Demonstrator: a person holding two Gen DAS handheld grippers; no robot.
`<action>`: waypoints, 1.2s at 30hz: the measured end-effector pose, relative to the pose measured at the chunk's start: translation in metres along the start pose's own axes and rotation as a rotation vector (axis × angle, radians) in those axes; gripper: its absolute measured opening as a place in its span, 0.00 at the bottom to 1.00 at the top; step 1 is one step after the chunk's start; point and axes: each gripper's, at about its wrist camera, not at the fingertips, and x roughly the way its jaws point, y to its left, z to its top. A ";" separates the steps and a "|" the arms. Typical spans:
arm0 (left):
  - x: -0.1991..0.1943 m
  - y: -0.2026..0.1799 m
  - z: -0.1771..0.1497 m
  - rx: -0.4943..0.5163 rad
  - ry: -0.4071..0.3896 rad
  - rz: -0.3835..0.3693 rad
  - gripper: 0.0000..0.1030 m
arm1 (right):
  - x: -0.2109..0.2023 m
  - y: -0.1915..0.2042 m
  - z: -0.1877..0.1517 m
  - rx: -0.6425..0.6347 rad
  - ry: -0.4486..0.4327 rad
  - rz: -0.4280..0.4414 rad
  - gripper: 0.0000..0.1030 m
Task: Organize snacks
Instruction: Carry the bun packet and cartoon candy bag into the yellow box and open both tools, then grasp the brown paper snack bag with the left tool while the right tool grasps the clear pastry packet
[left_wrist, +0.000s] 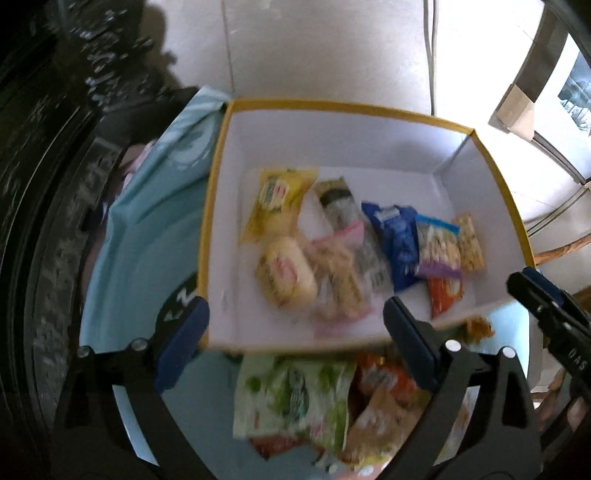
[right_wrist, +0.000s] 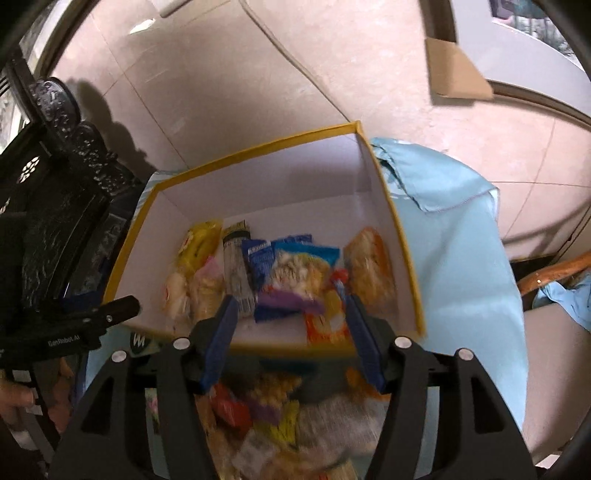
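One yellow-rimmed box (left_wrist: 218, 192) mid-frame holds about eight snack packets (left_wrist: 397, 236), while the left claw (left_wrist: 295, 332) and right claw (right_wrist: 290, 341) both gape empty.

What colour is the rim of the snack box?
Yellow; the rim tops white walls, clearest in the left wrist view.

I see an open box (left_wrist: 218, 192) standing on a cloth (left_wrist: 147, 229) that covers the table. Inside the box, the snack packets (left_wrist: 354, 243) lie in one row across its floor, from the left wall to the right wall, some overlapping their neighbours. Behind this row, the floor of the box is bare. In front of the box, on the cloth, lies a loose heap of more packets (left_wrist: 295, 398), close to the near wall. To the left of the table stands a carved piece of furniture (right_wrist: 62, 206).
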 end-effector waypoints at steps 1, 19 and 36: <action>-0.004 0.002 -0.009 -0.007 0.006 -0.010 0.94 | -0.009 -0.001 -0.007 0.001 -0.018 0.001 0.61; -0.032 0.020 -0.109 -0.011 0.076 -0.011 0.94 | -0.051 -0.009 -0.111 -0.007 0.066 -0.008 0.67; -0.017 0.019 -0.139 -0.005 0.149 -0.014 0.94 | -0.005 0.038 -0.133 -0.123 0.173 -0.004 0.67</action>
